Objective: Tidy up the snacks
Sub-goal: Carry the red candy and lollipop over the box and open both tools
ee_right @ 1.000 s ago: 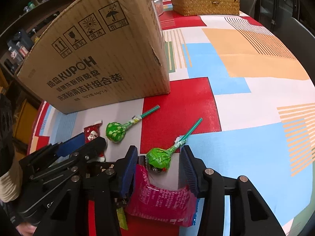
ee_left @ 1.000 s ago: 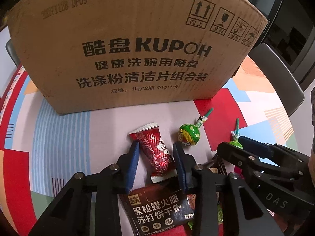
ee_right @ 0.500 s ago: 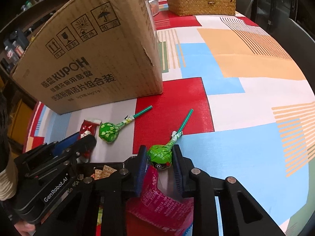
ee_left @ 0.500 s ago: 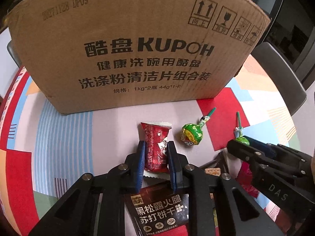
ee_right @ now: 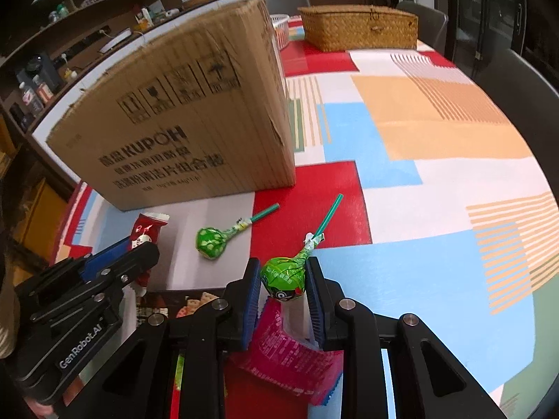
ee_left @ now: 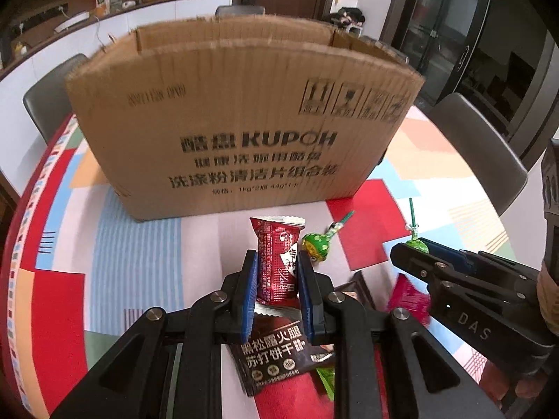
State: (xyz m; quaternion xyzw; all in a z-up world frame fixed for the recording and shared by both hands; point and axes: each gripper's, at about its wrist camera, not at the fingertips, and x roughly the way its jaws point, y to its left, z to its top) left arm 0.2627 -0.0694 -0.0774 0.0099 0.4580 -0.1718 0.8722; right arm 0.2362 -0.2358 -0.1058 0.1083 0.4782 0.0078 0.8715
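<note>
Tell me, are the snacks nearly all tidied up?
Not yet. Nothing shows as put away; the cardboard box interior is hidden. In hand: the left gripper pinches a red candy packet, and the right gripper pinches a green lollipop. Left on the table: another lollipop, a dark cracker packet and a pink packet.

"KUPOH" on the cardboard box (ee_left: 244, 118); "DAS" and "GenRobot.AI" on the claw (ee_left: 415, 255) bodies.

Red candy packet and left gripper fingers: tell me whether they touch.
Touching. The left wrist view shows both blue fingers pressed against the red candy packet, no gap on either side.
</note>
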